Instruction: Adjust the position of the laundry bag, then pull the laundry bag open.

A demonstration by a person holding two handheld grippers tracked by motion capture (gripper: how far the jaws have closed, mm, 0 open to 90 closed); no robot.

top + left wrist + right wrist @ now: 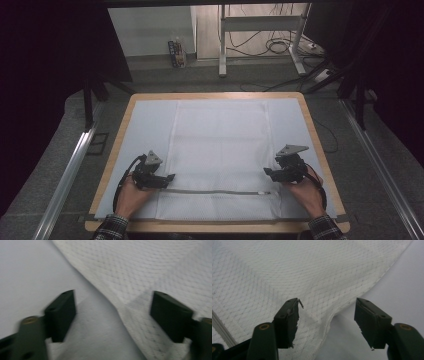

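A white mesh bag (220,145) lies flat on a pale mat (145,130), with a grey zip (215,191) running across near its front. My left gripper (170,177) sits at the bag's left edge, held by a hand. In the left gripper view its jaws (112,312) stand wide apart, with the mesh edge (150,270) running between them untouched. My right gripper (267,172) sits at the bag's right edge. Its jaws (327,315) are open too, and the bag's hemmed edge (287,270) lies loose between them. The zip (220,332) shows at that view's lower left.
The mat covers a wooden table (112,165). Beyond the far edge stand white desk legs (222,45) and floor cables (280,47). Metal rails (70,175) run along the floor on both sides. Bare mat lies left and right of the bag.
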